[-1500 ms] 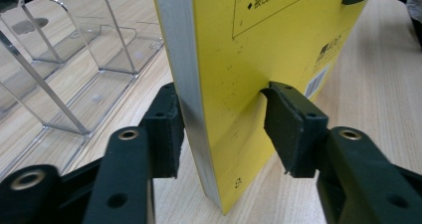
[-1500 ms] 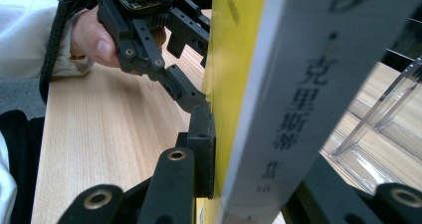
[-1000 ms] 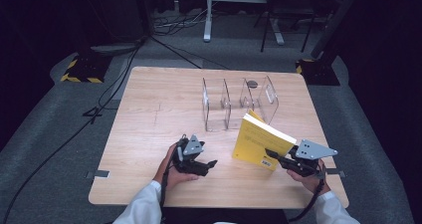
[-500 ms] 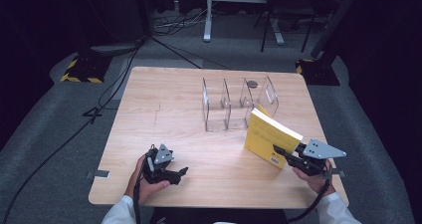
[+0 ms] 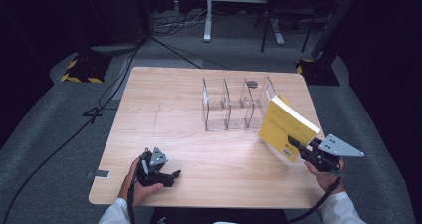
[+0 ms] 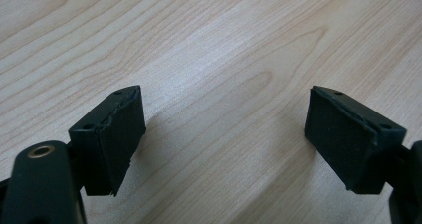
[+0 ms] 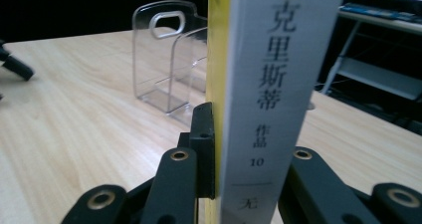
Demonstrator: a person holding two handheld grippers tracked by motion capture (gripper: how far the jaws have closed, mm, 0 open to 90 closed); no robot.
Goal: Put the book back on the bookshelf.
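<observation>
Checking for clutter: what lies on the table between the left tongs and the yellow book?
Bare wooden table in the high view, between the left tongs and the yellow book.

Lighting's pretty uneven here: the wooden table (image 5: 199, 134) is evenly lit from above while everything around it drops into near black. Shadows are soft, just a faint one under the left gripper (image 6: 224, 139) pads. The book (image 7: 271, 84) spine is close-up and slightly soft; background behind it blurs out.
</observation>
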